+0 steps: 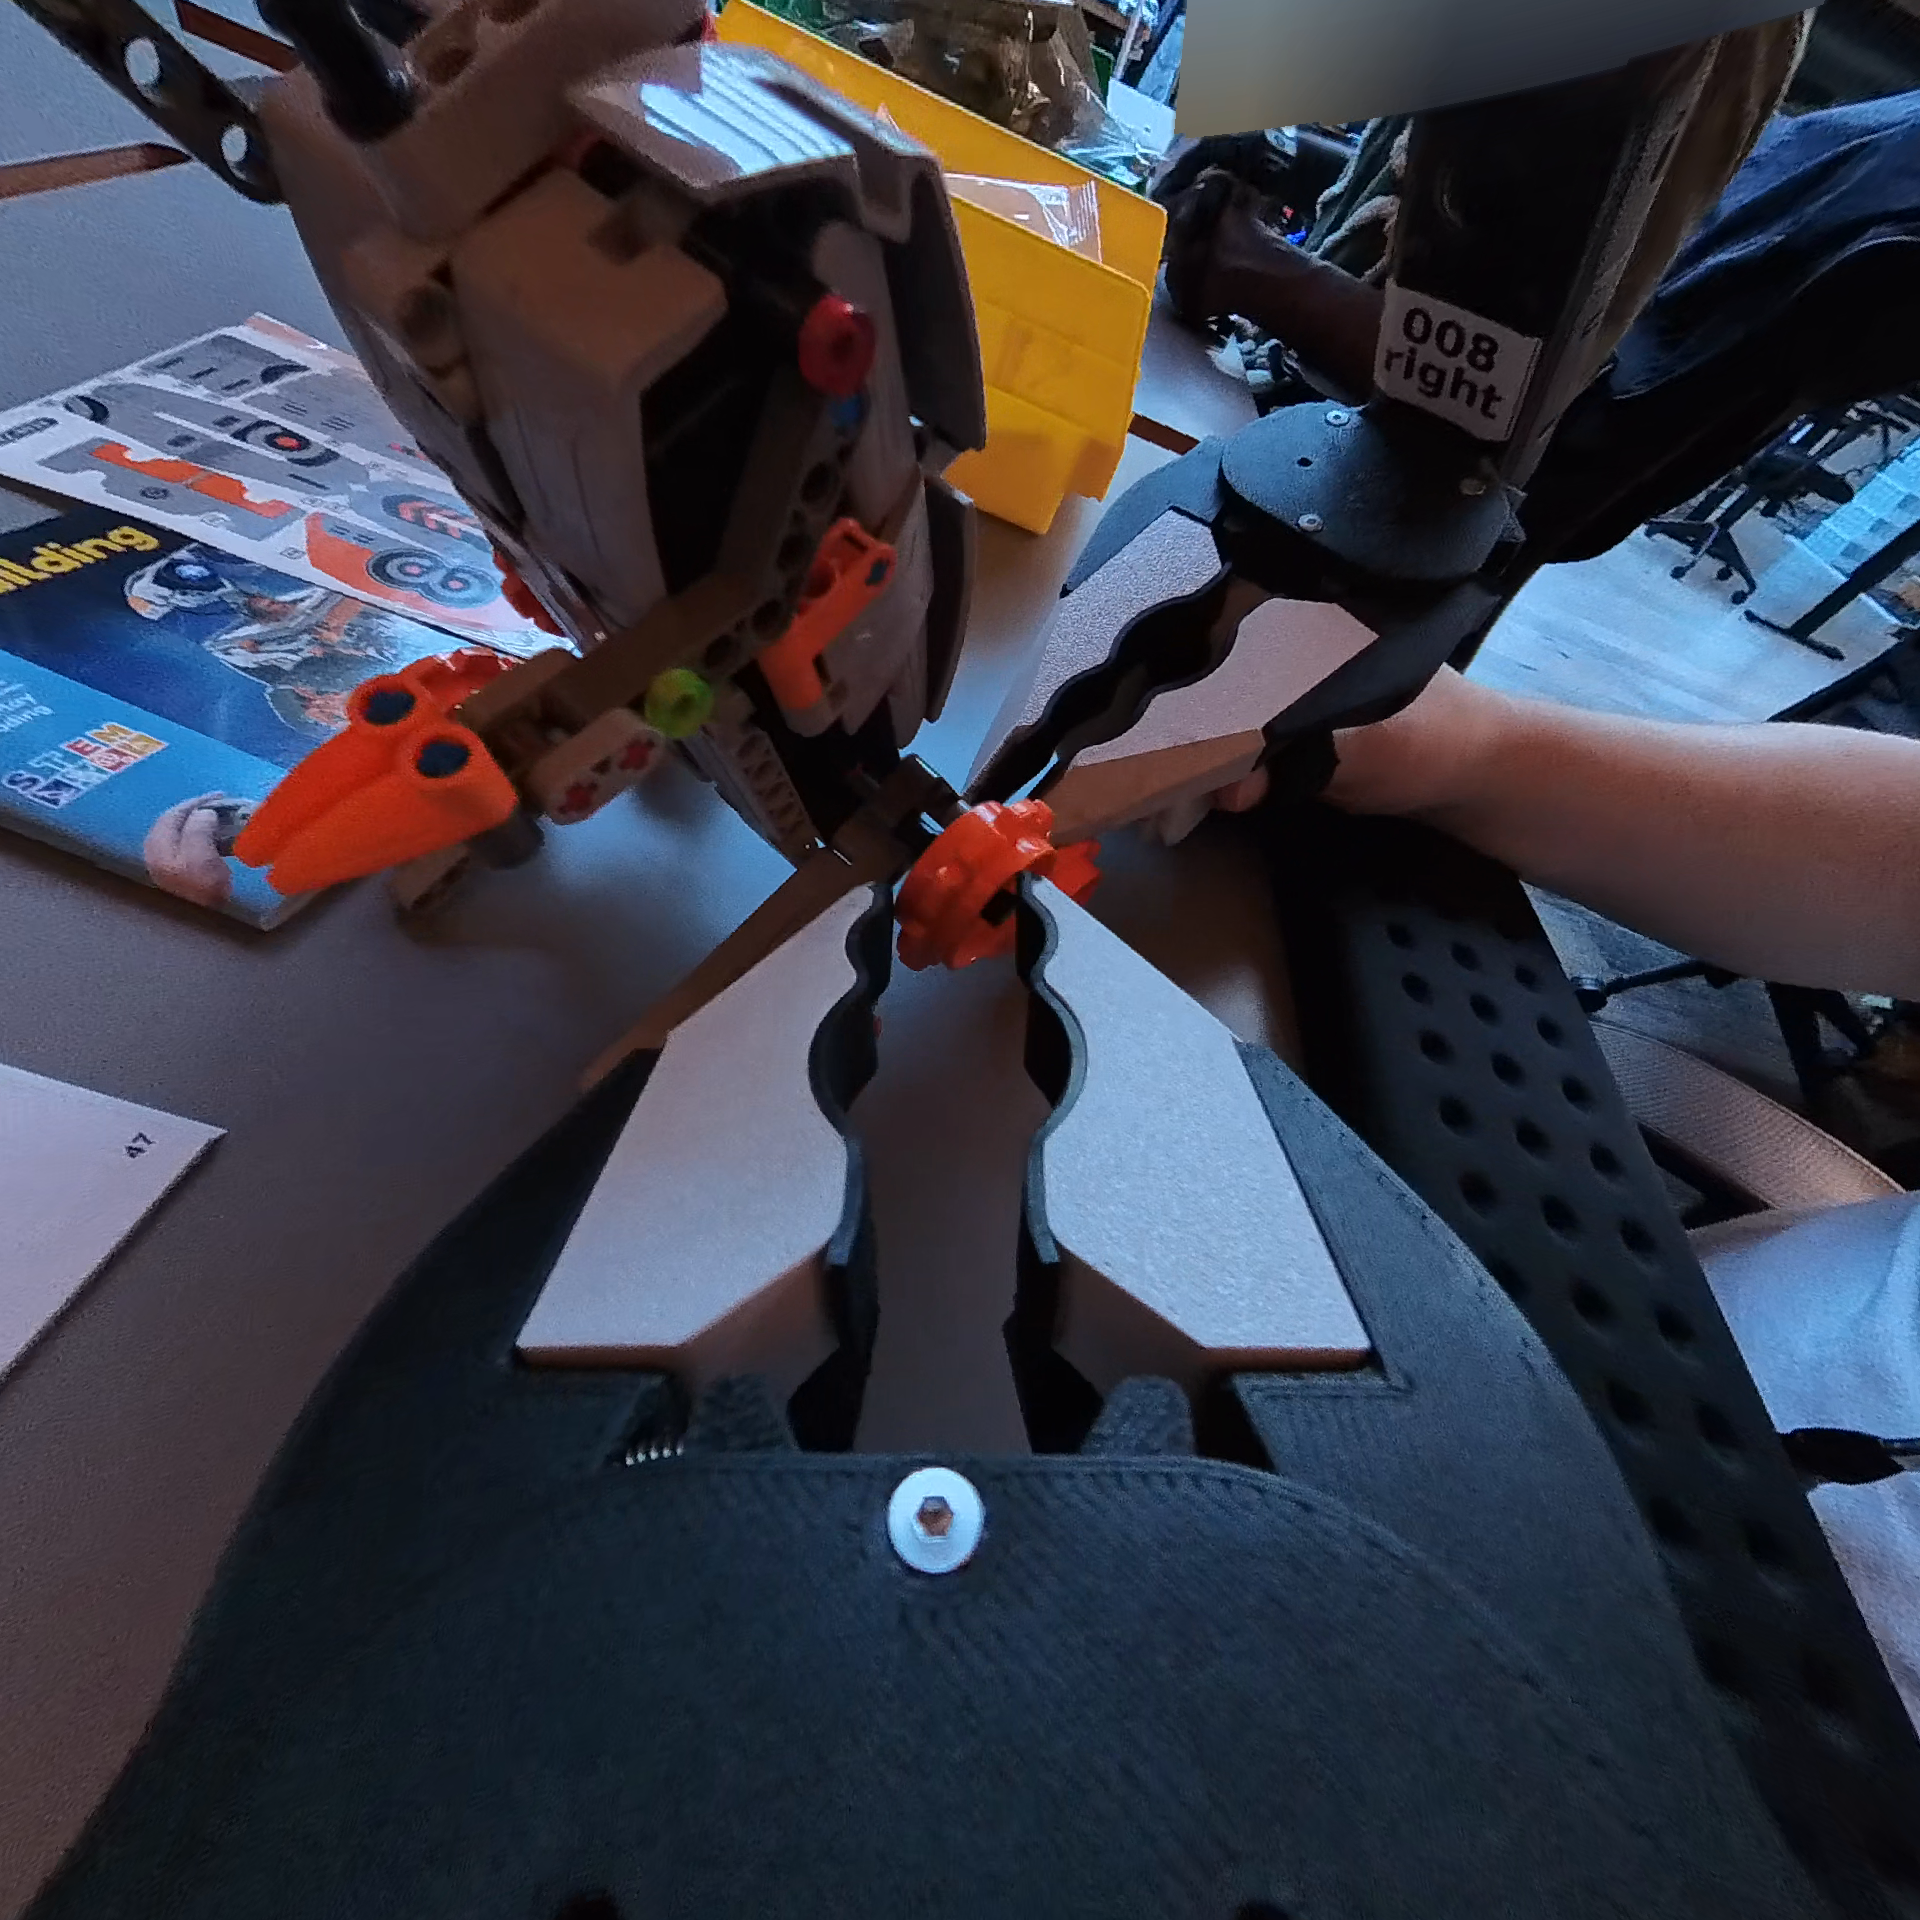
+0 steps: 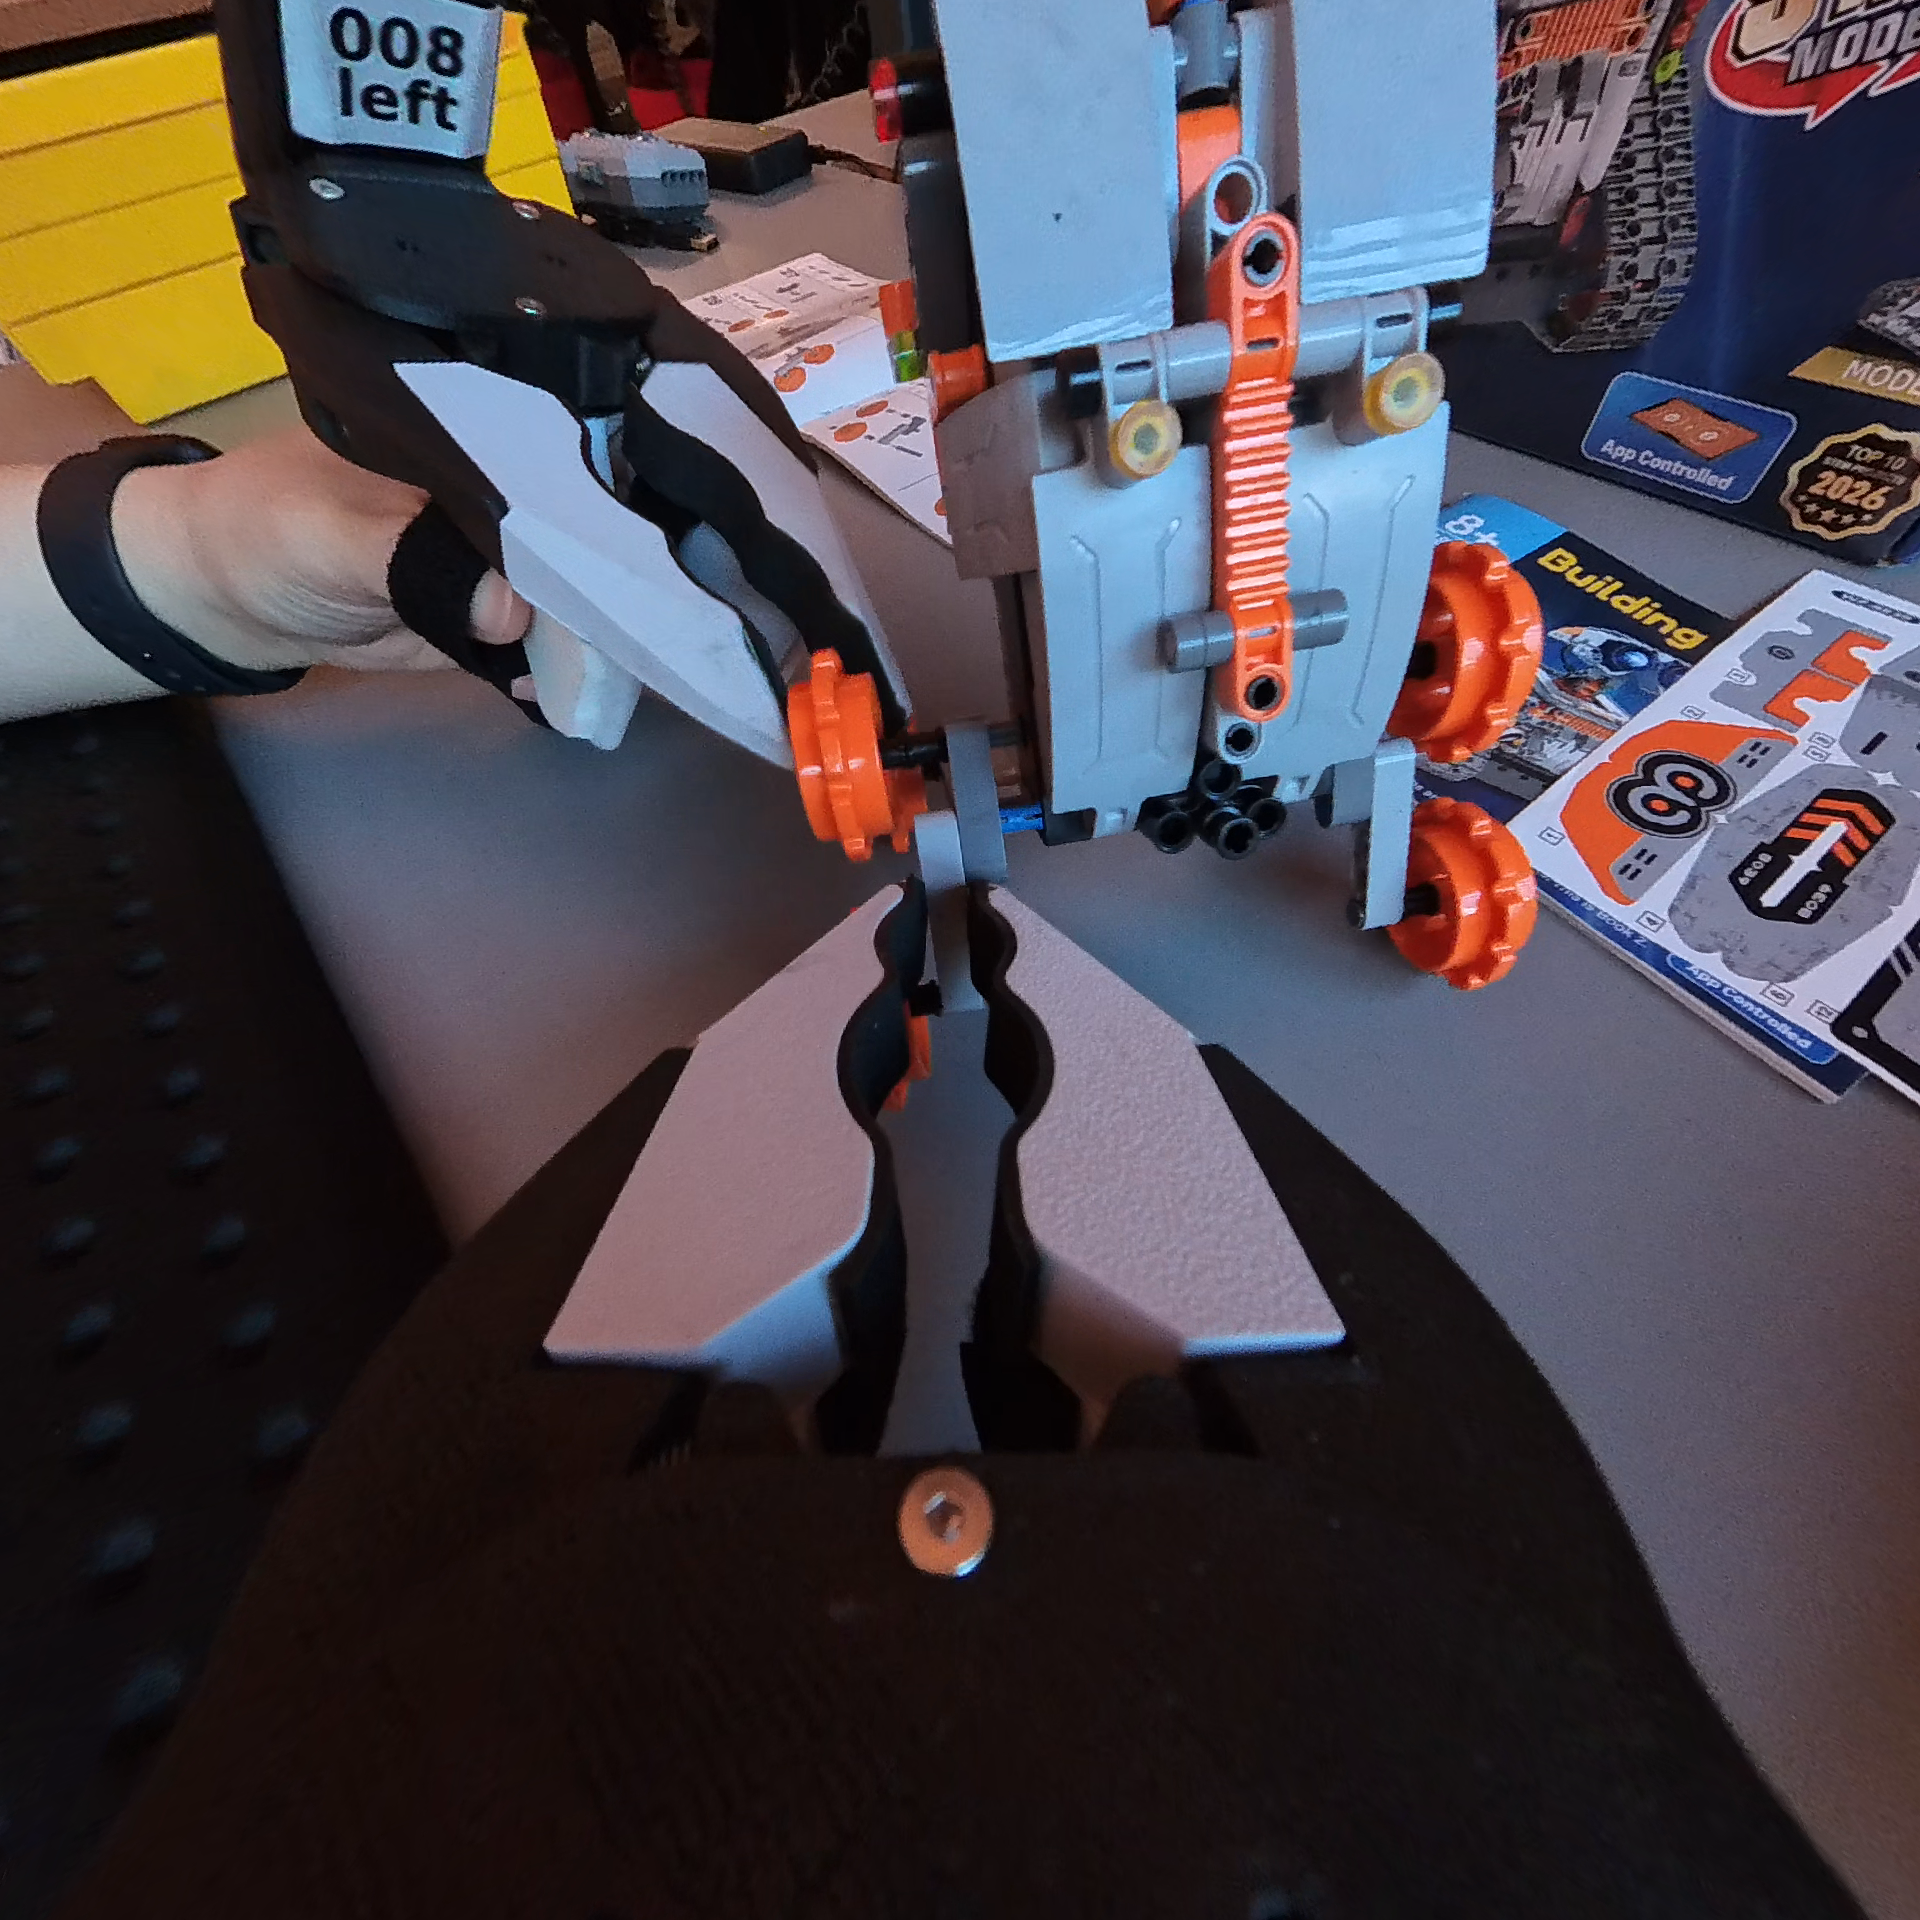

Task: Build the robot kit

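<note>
A grey and orange building-brick model [image 1: 644, 416] stands on end on the grey table [image 1: 260, 1039]; it also shows in the right wrist view [image 2: 1226, 582]. My left gripper [image 1: 956, 899] is shut on an orange toothed wheel [image 1: 971, 883] on a black axle at the model's lower corner. From the right wrist view, that left gripper [image 2: 831, 717] holds the wheel [image 2: 847, 769] from the upper left. My right gripper [image 2: 945, 899] is shut on a grey beam [image 2: 951, 966] sticking out below that axle. In the left wrist view its tips [image 1: 987, 795] sit just behind the wheel.
Two more orange wheels [image 2: 1465, 894] sit on the model's right side. An instruction booklet [image 2: 1621, 623], a sticker sheet [image 2: 1766, 810] and a blue box [image 2: 1714, 260] lie to the right. A yellow bin [image 1: 1049, 343] stands behind. A black perforated chair [image 1: 1507, 1091] is at the table edge. The grippers are tip to tip, or close to it.
</note>
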